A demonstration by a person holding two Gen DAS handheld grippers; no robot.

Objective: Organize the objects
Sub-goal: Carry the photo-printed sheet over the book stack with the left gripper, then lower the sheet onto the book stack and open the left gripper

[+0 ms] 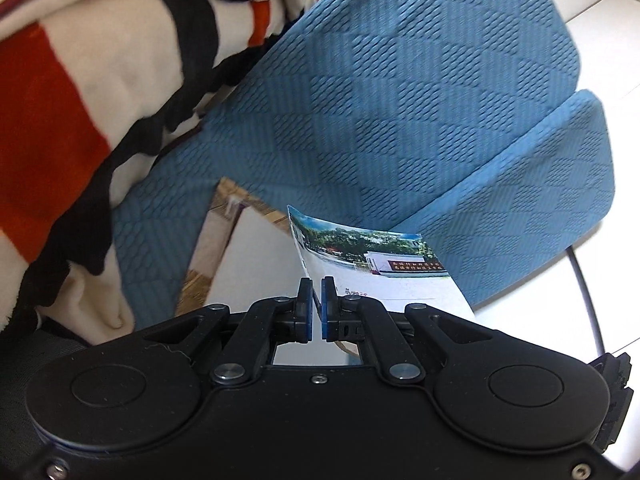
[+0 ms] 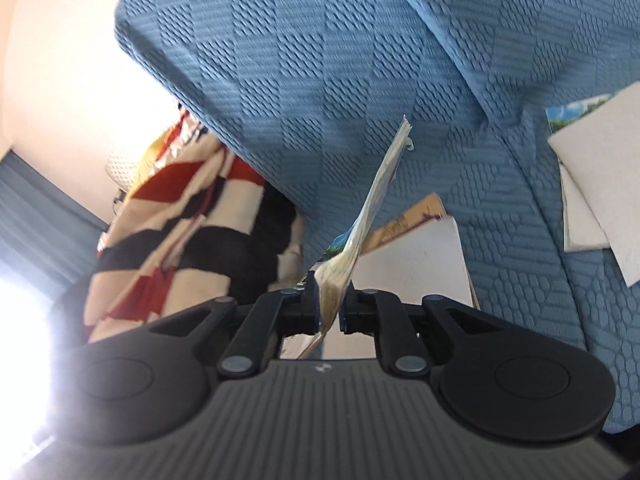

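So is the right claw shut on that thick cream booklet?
Shut: the right claw pinches the thick cream booklet edge-on between both pads.

Left wrist view: sits behind the left claw (image 1: 317, 300), angled down, close to the blue cushion (image 1: 380, 100).
Right wrist view: sits behind the right claw (image 2: 330, 300), angled down, close to the same cushion (image 2: 320, 60).
Shared: blue cushion, striped blanket (image 1: 72, 100) at frame left, white-covered book (image 1: 256, 264).

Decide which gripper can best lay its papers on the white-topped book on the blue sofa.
Left, probably: left gripper holds its photo-covered booklet flat over that book; right gripper's worn paper bundle stands edge-up.
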